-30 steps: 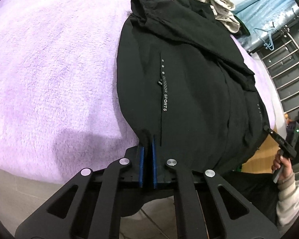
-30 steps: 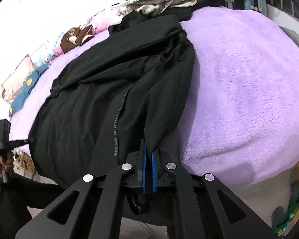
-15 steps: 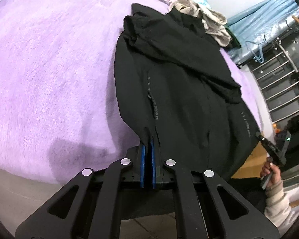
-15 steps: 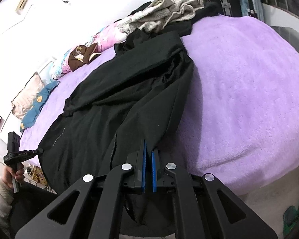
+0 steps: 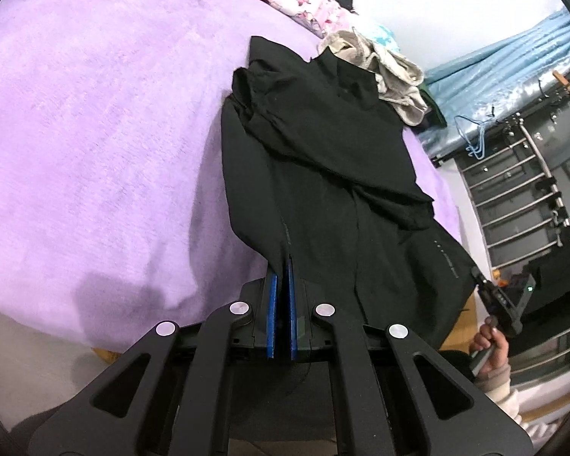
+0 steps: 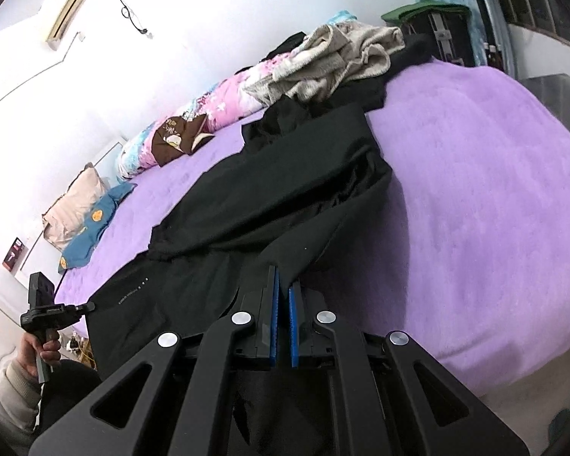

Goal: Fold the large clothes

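Both grippers, left gripper [image 5: 281,277] and right gripper [image 6: 284,279], pinch the black jacket's [image 5: 323,174] hem; lift evenly, carrying it toward twelve o'clock.

A jacket [image 5: 323,197] lies spread on the blanket [image 5: 95,133] covering the bed, its near hem at the bed's near edge. Behind the jacket sits a heap of clothes [image 6: 334,60]. A rolled quilt [image 6: 193,129] and a pillow [image 6: 76,205] lie along the wall, left of the jacket in the right wrist view.
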`<action>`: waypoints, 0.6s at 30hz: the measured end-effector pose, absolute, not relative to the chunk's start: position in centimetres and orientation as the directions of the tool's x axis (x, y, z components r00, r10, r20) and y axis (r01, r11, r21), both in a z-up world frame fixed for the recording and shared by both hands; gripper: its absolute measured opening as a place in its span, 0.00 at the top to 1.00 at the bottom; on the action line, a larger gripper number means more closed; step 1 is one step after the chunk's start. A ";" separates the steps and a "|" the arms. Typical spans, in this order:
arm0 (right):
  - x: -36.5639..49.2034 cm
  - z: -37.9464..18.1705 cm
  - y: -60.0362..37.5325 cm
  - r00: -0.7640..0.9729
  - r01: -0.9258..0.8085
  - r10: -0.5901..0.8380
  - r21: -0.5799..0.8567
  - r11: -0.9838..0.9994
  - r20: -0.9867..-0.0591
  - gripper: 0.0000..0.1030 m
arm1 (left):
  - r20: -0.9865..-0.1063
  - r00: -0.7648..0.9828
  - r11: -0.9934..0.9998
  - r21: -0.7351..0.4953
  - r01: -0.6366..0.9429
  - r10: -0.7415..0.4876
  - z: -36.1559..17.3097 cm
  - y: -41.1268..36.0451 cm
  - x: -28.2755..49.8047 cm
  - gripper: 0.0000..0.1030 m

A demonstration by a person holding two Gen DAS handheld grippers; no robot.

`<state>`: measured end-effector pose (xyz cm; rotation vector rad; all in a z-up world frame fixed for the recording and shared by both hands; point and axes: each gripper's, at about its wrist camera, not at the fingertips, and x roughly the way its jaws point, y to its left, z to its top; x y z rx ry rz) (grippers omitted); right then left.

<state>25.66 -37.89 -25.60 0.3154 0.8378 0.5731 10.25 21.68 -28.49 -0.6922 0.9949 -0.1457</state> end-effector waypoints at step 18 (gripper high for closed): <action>28.9 -22.3 -38.6 0.555 -0.341 0.604 0.505 0.793 -0.573 0.96 | -0.720 0.530 0.701 -0.651 -0.291 -0.448 -24.5 24.5 15.0 0.98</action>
